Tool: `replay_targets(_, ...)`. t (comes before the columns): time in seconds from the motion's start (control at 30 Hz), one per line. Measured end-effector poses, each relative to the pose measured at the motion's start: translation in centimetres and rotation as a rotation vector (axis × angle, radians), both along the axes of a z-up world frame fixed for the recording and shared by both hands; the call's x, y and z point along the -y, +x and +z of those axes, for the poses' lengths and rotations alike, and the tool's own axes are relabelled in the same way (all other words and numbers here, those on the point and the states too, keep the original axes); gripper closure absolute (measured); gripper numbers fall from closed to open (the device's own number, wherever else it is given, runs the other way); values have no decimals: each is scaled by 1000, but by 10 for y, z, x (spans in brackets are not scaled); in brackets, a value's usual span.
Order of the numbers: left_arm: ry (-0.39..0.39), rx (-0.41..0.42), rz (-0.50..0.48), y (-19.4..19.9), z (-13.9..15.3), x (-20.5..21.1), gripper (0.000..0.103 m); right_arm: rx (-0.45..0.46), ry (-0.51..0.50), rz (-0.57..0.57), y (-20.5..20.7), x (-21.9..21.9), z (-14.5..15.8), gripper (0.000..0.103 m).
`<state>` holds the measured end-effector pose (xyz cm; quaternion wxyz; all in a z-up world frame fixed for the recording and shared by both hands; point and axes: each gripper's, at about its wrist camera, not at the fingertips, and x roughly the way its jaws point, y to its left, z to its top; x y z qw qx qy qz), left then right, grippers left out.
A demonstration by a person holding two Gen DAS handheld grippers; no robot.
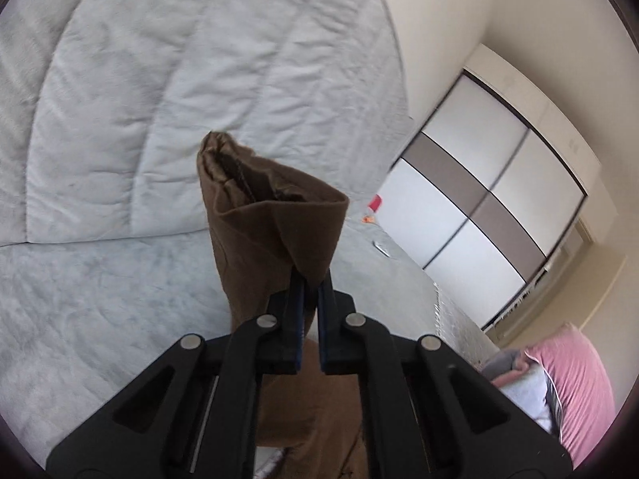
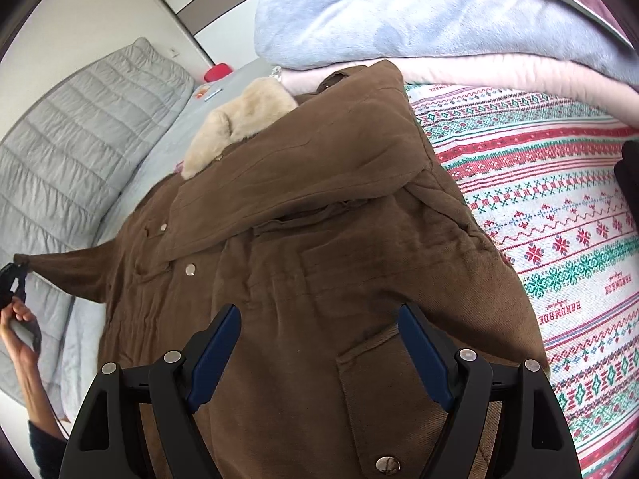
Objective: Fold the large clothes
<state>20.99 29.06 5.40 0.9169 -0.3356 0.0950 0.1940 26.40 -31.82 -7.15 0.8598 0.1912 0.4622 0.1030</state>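
A brown coat (image 2: pixel 319 219) with a beige fur collar (image 2: pixel 239 127) lies spread on the bed, front side up with its snaps showing. My left gripper (image 1: pixel 309 279) is shut on the cuff end of one brown sleeve (image 1: pixel 271 219) and holds it lifted above the grey bedding. In the right wrist view the sleeve (image 2: pixel 68 271) stretches out to the far left, to the left gripper (image 2: pixel 12 275) in a person's hand (image 2: pixel 20 339). My right gripper (image 2: pixel 319 311) hovers open over the coat's lower front near a flap pocket, with nothing between its blue pads (image 2: pixel 215 351).
A patterned red, green and white blanket (image 2: pixel 559 219) lies right of the coat. Folded blue and pink blankets (image 2: pixel 399 12) are stacked beyond it. A grey quilted cushion (image 1: pixel 159 80) lines the bed's far side. A wardrobe (image 1: pixel 479 199) stands by the wall, a red object (image 2: pixel 217 72) near it.
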Motion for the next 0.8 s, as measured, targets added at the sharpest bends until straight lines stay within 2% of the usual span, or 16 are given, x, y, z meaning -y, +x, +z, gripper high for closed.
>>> replay_targets(0.1, 86, -26, -31, 18, 11, 37, 98, -1, 46, -11, 0, 6, 1, 21)
replay_targets(0.2, 110, -35, -125, 45, 25, 82, 98, -16, 109, -33, 3, 14, 0, 21)
replay_targets(0.27, 170, -28, -206, 63, 37, 131, 98, -28, 145, -61, 3, 23, -1, 21)
replay_targets(0.37, 214, -25, -345, 86, 37, 207, 98, -46, 179, -96, 4, 35, -4, 21)
replay_targets(0.47, 178, -43, -487, 111, 13, 285, 98, -47, 199, -111, 4, 43, -4, 21)
replay_targets(0.57, 200, -154, -572, 140, -29, 363, 97, -55, 224, -132, 4, 54, -7, 21)
replay_targets(0.63, 221, -251, -638, 153, -63, 408, 92, -70, 240, -156, 5, 65, -10, 21)
replay_targets(0.67, 227, -300, -677, 157, -78, 424, 84, -76, 245, -164, 5, 69, -11, 21)
replay_targets(0.73, 218, -365, -763, 159, -104, 446, 82, -84, 249, -176, 4, 77, -14, 21)
replay_targets(0.8, 256, -405, -793, 154, -115, 455, 78, -95, 249, -187, 4, 84, -15, 21)
